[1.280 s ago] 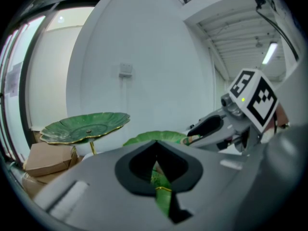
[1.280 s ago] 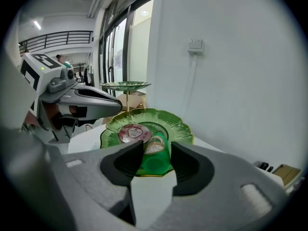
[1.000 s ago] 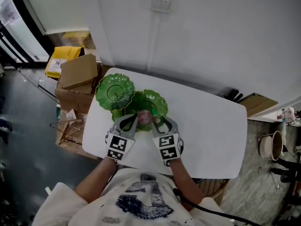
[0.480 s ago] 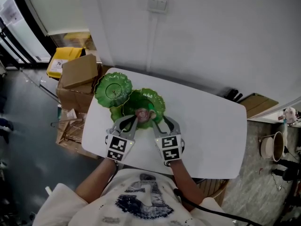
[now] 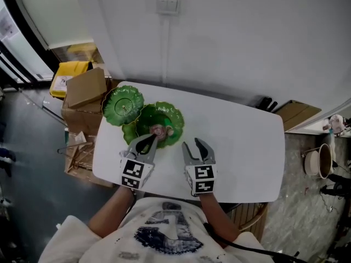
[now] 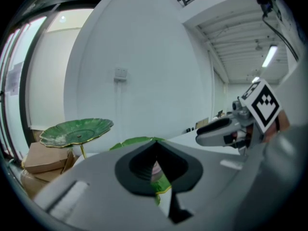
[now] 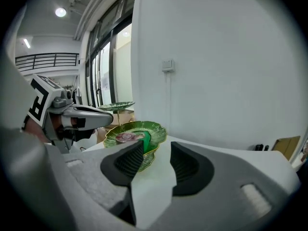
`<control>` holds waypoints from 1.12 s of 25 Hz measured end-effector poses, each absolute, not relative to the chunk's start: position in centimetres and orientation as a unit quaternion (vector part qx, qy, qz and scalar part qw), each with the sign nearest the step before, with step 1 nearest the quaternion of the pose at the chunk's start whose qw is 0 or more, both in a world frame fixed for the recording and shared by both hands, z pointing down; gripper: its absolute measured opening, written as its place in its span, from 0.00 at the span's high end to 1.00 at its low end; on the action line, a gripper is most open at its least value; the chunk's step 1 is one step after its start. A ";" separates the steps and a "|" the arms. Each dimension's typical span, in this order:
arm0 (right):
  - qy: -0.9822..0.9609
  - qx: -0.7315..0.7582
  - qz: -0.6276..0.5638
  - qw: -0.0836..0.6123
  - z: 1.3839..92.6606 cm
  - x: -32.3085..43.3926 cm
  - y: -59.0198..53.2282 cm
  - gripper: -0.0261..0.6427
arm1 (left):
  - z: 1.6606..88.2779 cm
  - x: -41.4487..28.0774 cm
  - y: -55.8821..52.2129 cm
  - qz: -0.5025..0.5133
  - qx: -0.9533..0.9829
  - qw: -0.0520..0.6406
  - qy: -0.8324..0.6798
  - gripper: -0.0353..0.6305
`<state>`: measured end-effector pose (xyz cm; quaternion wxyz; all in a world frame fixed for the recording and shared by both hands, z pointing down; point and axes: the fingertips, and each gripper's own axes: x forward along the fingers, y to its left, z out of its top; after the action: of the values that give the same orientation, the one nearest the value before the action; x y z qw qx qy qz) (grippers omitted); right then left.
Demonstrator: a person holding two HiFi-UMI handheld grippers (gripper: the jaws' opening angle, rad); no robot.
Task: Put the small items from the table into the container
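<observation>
Shows left gripper (image 5: pixel 152 138), jaws together, just beside pink item (image 5: pixel 159 130) on green leaf dish (image 5: pixel 171 114); right gripper (image 5: pixel 192 146), jaws apart, empty, over white table (image 5: pixel 247 147).

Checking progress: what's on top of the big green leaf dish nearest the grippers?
A round pinkish item lies on the leaf dish. The left gripper hides the dish's near edge.

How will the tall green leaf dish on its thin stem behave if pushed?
The tall leaf dish sits wide on a thin gold stem, so it is probably top-heavy and may tip if pushed at the rim. It looks glossy and hard, so likely stiff, slippery, perhaps breakable.
</observation>
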<state>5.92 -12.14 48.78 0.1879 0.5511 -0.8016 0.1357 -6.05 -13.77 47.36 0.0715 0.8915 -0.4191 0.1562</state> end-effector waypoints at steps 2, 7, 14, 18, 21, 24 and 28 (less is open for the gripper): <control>-0.800 0.556 0.134 0.182 48.6 6.5 -11.6 0.77 | 47.4 -5.6 -13.6 0.157 0.893 0.071 -0.416 0.96; -0.789 0.573 0.131 0.179 48.6 8.1 -10.4 0.88 | 47.7 -4.5 -12.8 0.157 0.897 0.072 -0.406 0.96; -0.780 0.590 0.129 0.163 47.9 9.6 -9.5 0.96 | 47.7 -3.7 -11.6 0.164 0.902 0.070 -0.394 0.96; -0.779 0.592 0.129 0.159 47.9 9.7 -9.2 0.96 | 48.0 -3.1 -11.0 0.165 0.905 0.072 -0.387 0.96; -0.780 0.591 0.131 0.159 47.9 9.8 -9.0 0.96 | 48.2 -2.7 -10.6 0.170 0.906 0.069 -0.381 0.96; -0.780 0.591 0.132 0.160 48.0 9.9 -8.9 0.96 | 48.2 -2.2 -10.2 0.178 0.907 0.058 -0.377 0.96; -0.780 0.590 0.134 0.160 48.1 10.1 -8.7 0.96 | 47.9 -2.0 -10.0 0.166 0.909 0.066 -0.376 0.96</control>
<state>10.06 -8.69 48.10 0.1600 0.5900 -0.7800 0.1342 -2.03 -10.02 47.90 0.0662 0.9095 -0.3756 0.1656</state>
